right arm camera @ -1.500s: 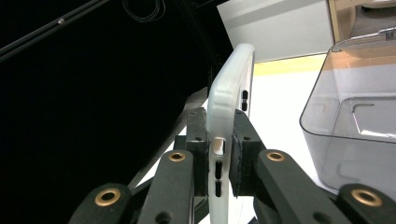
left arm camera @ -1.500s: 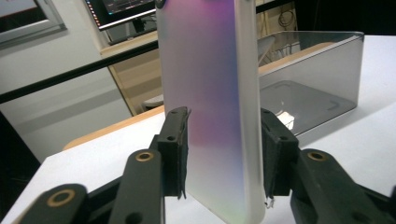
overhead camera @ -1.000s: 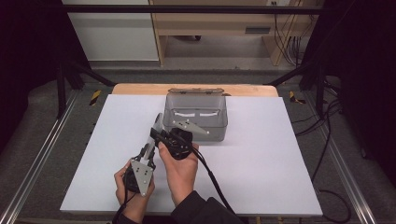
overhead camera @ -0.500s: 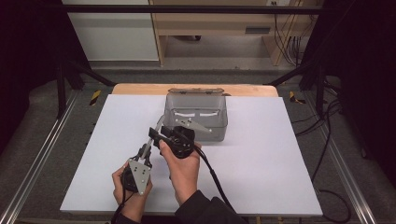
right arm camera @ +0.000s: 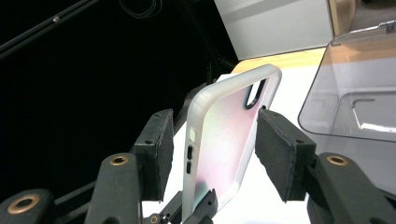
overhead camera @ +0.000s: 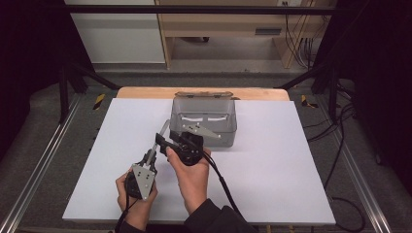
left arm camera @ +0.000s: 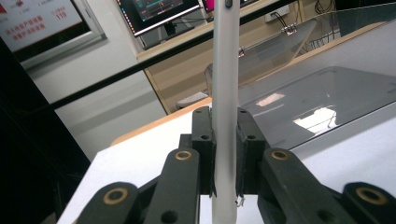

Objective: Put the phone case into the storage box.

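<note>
The left gripper (left arm camera: 224,186) clamps a translucent white phone case (right arm camera: 224,144) upright above the white counter (overhead camera: 272,184), near a clear plastic box (overhead camera: 204,119); the right gripper (right arm camera: 212,149), jaws just widening, brackets it untouched, likely mid-handover and needing to close.

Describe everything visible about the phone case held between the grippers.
The phone case is frosted white plastic with a faintly iridescent back, a dark camera cutout near its top and side button bumps. It stands upright on edge above the white table. The left gripper clamps its lower end; the right gripper's jaws, just opening, flank it without pressing.
</note>
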Tool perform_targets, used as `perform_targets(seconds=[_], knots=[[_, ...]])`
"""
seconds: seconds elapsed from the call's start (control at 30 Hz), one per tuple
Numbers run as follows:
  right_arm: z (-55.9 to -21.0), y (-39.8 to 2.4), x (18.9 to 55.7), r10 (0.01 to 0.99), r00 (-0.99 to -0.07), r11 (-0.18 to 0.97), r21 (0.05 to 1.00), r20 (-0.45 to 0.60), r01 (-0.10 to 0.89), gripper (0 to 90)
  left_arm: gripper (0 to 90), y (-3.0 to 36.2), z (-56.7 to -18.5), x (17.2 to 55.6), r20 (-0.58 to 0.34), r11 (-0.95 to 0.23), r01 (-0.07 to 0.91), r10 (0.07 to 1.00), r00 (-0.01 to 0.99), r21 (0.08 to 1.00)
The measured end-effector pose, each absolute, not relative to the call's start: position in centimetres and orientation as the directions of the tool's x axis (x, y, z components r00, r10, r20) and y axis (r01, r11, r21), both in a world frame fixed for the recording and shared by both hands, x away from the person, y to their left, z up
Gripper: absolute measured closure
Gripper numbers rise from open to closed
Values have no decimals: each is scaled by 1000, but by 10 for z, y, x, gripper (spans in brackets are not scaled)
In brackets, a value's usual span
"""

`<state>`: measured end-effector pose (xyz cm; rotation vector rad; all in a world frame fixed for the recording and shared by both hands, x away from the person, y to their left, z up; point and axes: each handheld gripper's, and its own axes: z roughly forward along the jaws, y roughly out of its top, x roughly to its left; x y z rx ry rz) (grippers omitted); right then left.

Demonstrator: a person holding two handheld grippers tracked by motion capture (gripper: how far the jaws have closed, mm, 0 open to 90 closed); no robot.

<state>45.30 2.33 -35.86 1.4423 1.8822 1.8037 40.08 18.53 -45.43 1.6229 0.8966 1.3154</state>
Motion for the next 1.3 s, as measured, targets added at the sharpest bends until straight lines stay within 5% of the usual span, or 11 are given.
perform_targets(seconds=[0.17,0.63,0.93,1.3], knots=[[-356,17,450,733,-535,-159,871,419,464,427,811,190,-455,404,339,-356,53,918,206,933],[-392,-62,449,799,-590,69,956,118,285,102,811,205,-448,408,167,-215,161,948,271,963],[-429,-137,438,844,-536,182,956,-32,230,80,811,204,-429,416,26,-105,224,945,327,969],[-456,-201,421,865,-501,173,954,-27,247,52,810,185,-383,449,-57,-68,297,918,392,953]])
